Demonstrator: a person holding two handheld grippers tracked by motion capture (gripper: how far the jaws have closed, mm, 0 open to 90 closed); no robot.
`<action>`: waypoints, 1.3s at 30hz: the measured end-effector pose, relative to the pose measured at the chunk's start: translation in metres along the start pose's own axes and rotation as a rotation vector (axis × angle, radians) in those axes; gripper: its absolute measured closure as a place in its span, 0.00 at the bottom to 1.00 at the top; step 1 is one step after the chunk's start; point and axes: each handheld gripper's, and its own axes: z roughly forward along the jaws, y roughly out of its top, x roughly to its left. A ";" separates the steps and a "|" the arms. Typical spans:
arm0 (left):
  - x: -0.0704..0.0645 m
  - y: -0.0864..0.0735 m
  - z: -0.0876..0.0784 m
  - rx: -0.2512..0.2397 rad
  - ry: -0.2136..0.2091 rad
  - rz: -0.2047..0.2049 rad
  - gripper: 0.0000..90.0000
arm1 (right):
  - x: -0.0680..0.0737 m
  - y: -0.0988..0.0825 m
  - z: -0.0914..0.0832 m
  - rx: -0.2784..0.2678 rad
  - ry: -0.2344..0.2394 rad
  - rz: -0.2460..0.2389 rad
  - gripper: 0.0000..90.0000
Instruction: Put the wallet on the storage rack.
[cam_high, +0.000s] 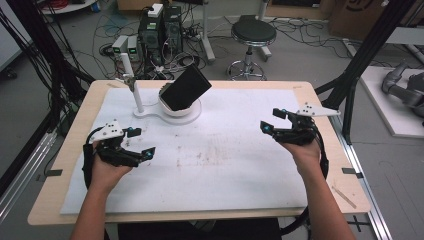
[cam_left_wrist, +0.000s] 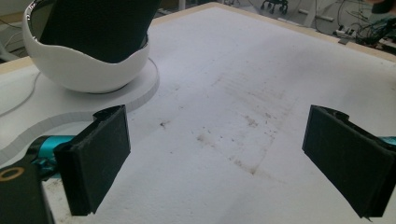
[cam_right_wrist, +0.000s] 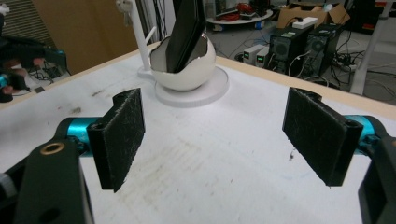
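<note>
Black slab stands tilted in white bowl-shaped holder at far centre-left of worktop, ahead of both grippers. Long axis leans up and to right in high view, top end pointing away from person. Left gripper judged nearer; right gripper farther across. Both jaws spread wide, empty. White post stands just beside holder, on its left.

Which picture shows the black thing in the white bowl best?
The high view: the black slab shows whole, leaning in the white bowl. The right gripper view shows it edge-on, its top cut off. The left gripper view catches just its lower part.
</note>
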 end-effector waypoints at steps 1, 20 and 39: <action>0.001 0.000 0.000 0.004 0.000 0.002 0.08 | 0.001 -0.006 -0.002 -0.008 -0.003 -0.005 0.24; 0.000 -0.008 0.008 0.013 -0.016 0.001 0.08 | 0.005 -0.055 -0.006 0.009 -0.020 0.041 0.23; 0.000 -0.008 0.009 0.021 -0.006 0.004 0.08 | -0.001 -0.056 -0.008 0.006 -0.023 0.066 0.23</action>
